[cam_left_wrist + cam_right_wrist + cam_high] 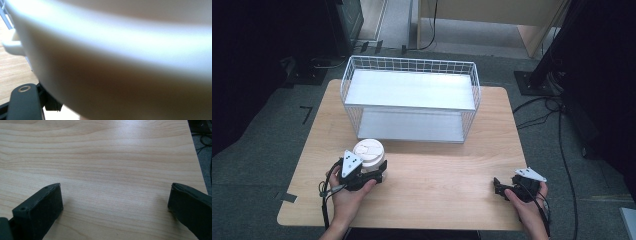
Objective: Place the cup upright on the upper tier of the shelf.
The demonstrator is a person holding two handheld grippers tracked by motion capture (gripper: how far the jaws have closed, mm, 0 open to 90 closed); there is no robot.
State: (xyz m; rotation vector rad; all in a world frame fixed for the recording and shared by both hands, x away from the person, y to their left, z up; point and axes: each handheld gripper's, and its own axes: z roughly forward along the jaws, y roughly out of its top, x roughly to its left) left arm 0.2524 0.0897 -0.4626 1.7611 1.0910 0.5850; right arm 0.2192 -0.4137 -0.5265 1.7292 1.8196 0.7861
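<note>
Blurred cup (120,62) hides the left tool's jaws.

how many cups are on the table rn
1: a white lidded cup at the table's front left, just before the wire rack, with the left gripper around it. None seen in the rack.

Bench (442,175): light wood, rounded corners, standing on grey carpet floor (257,165).
Wire rack (409,100): white, 2 shelves, on the bench's far half, well beyond both pairs of jaws.
Cup (369,151): white-lidded, upright on the bench, right at the left jaws, near the rack's front.
</note>
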